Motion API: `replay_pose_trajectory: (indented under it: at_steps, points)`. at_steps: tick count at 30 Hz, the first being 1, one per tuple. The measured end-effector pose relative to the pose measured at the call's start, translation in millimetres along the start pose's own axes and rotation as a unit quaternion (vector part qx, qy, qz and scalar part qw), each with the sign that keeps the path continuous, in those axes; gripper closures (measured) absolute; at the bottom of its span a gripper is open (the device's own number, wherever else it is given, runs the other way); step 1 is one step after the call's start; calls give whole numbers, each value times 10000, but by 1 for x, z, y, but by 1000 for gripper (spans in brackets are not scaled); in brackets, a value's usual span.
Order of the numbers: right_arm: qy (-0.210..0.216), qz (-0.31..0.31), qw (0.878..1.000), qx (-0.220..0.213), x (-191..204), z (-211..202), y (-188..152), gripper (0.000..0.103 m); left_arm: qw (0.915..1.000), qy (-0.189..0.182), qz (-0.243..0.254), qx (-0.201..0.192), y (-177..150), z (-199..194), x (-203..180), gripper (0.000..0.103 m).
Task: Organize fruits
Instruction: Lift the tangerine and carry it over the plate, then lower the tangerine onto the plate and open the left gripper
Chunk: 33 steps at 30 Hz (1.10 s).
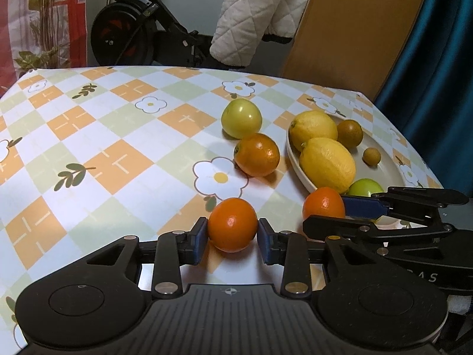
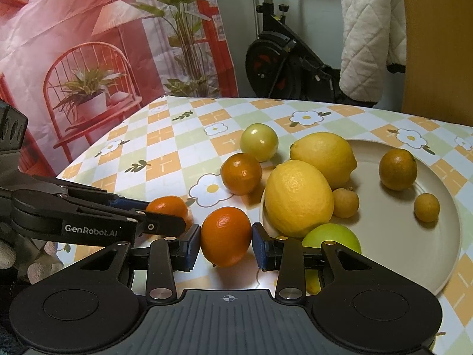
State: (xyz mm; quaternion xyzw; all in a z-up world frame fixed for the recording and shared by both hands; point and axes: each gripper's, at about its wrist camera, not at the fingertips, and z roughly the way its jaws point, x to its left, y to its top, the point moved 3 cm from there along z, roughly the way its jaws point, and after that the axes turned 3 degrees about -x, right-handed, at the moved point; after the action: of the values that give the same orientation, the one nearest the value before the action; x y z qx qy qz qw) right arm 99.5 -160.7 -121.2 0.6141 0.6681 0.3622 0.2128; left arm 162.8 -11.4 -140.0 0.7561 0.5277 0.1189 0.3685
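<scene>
Checked orange, green and white cloth with flowers (image 1: 118, 136) covers the table. Each claw has a small round orange fruit between its blue pads, down on the cloth just beside the round beige plate (image 2: 414, 254).

The left claw (image 1: 232, 238) has its pads right at the sides of one orange (image 1: 232, 224), and the right claw (image 2: 226, 245) does the same with another (image 2: 226, 232). I cannot tell if they squeeze yet.

These fruits look light, firm and smooth, so they may roll or slip. Holding them across the fat middle seems best.

I count four orange fruits: two at the claws, one more on the cloth (image 2: 241, 173), and a darker one on the plate (image 2: 397, 169). There are two big yellow lemons (image 2: 298, 198), two green round fruits (image 2: 259, 141), and two tiny tan balls (image 2: 426, 207).
</scene>
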Motion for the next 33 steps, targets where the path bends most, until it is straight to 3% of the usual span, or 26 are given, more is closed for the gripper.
replay_pose_trajectory:
  at_steps: [15,33]
  points:
    - [-121,15,9991,-407,-10,-23,10,69,9986,-240,338,-330,24,-14,-28,65]
    - [-808,443,9928,-771,-106,-54,7,69,9905,-652,1155,-353,58,13,-111,65]
